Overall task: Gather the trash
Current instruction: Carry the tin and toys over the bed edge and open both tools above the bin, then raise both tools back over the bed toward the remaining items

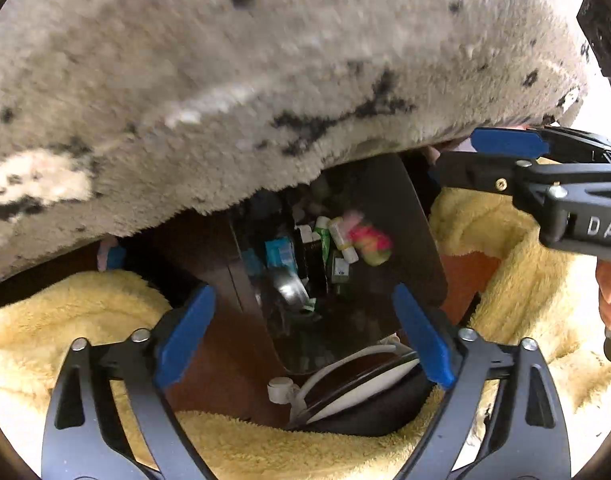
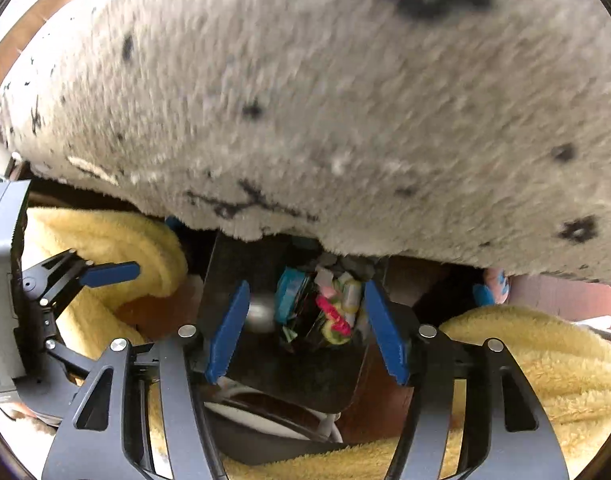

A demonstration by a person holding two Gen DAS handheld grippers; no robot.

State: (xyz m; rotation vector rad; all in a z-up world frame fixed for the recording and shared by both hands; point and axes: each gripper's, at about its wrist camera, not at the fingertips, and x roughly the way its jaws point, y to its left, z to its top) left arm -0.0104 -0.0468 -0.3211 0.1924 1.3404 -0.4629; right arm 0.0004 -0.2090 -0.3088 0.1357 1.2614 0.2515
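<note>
Looking down: both cameras face into a dark bin [image 1: 417,240] between folds of yellow fleece [image 1: 65,320], with a grey speckled rug [image 1: 265,60] overhanging the far half of each view.
Trash: small bottles, boxes and a blurred pink-and-green wrapper [image 1: 369,240] lie heaped deep inside the bin; in the right wrist view the same heap [image 2: 329,304] sits between the blue pads, far below them.
Left gripper [image 1: 305,332]: jaws spread wide, nothing between them, poised above the bin's near-left side.
Right gripper [image 2: 305,328]: jaws likewise released and empty; from the left wrist view one blue pad [image 1: 505,142] reaches in from the right at the rug's edge.
Near edge: a dark round case with a white cable [image 1: 345,360] lies just beside the bin on the fleece.
Step in hand: probably a drop just made or a fresh search beginning; I cannot tell which.
Doing it well: lift both grippers clear of the bin mouth before turning away, keeping the pads off the rug fringe and fleece pile, which would snag easily. Check under the rug overhang for hidden scraps, and leave the cable alone.
</note>
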